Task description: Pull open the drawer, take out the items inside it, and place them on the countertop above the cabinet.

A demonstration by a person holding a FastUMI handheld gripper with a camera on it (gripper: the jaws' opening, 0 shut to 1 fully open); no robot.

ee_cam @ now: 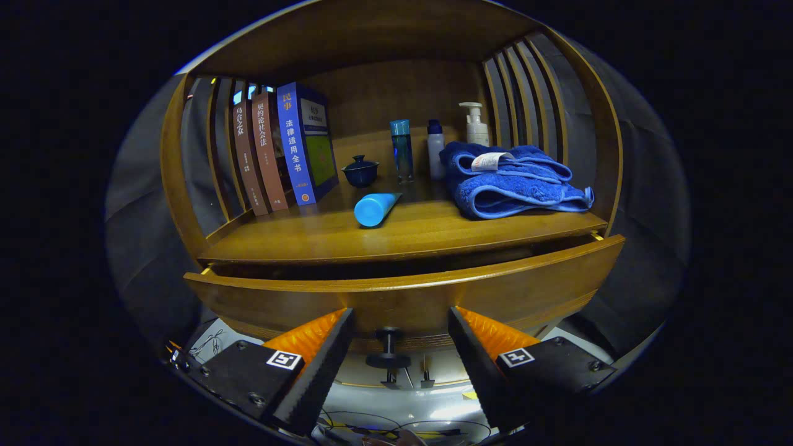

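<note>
Dark booth, wooden cabinet [186, 204] with slatted sides and a glossy brown finish. Nearest: gripper [401, 356] with its fingers [322, 365] spread wide apart, grasping nothing. Drawer knob [388, 352], a small dark spool-shaped pull, sits in the gap between the fingers, touching neither. Just beyond, drawer [483, 291]: curved wooden front, same brown as the cabinet, pulled out a little so a dark slot shows between its top edge and the countertop; contents cannot be made out in that shadow.

Above the drawer, countertop [310, 238], wood planks, shiny. On it, closest, a bright blue tube [375, 208] lying on its side, cap end facing the gripper. To its right a blue towel [511, 179], folded loosely with a white tag on top, sitting near the right slats. To the left, three books [279, 148] standing upright and leaning against the left slats: two brown spines and one blue.

Farther back, small dark blue lidded cup [360, 170] just beside the blue book. Then a tall clear blue bottle [401, 148], a white bottle with blue cap [435, 147], and a white pump bottle [476, 124] behind the towel, all upright along the rear panel.
</note>
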